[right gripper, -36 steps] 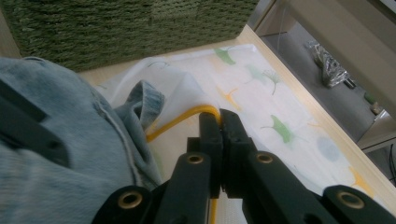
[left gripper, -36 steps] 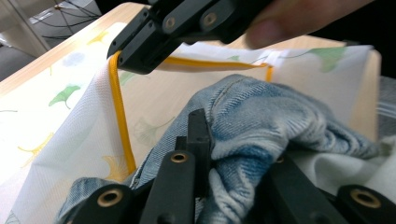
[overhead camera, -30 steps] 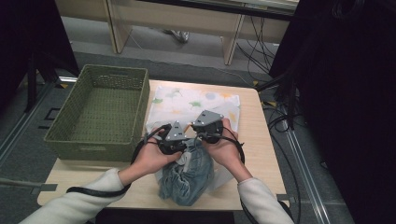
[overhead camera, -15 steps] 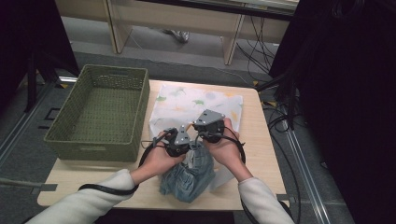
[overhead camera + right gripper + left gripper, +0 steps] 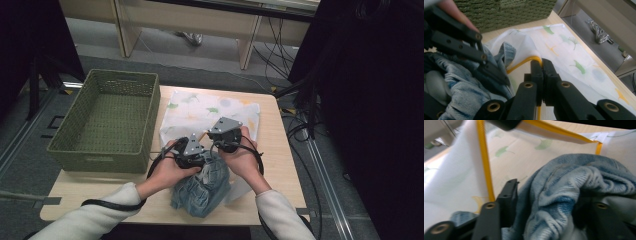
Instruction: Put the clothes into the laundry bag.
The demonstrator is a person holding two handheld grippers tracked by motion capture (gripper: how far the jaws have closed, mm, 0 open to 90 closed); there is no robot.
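On the surface, the right hand-held gripper pinched a white bag's yellow trim; the left hand-held gripper's jaws, just opening, straddled blue denim.

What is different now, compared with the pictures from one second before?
The left tool has just been opening its jaws around the blue denim garment, which lies between them, pushed a little further into the white leaf-print bag. The right tool stays shut on the bag's yellow edge, holding the mouth open. The green basket and table have not moved.
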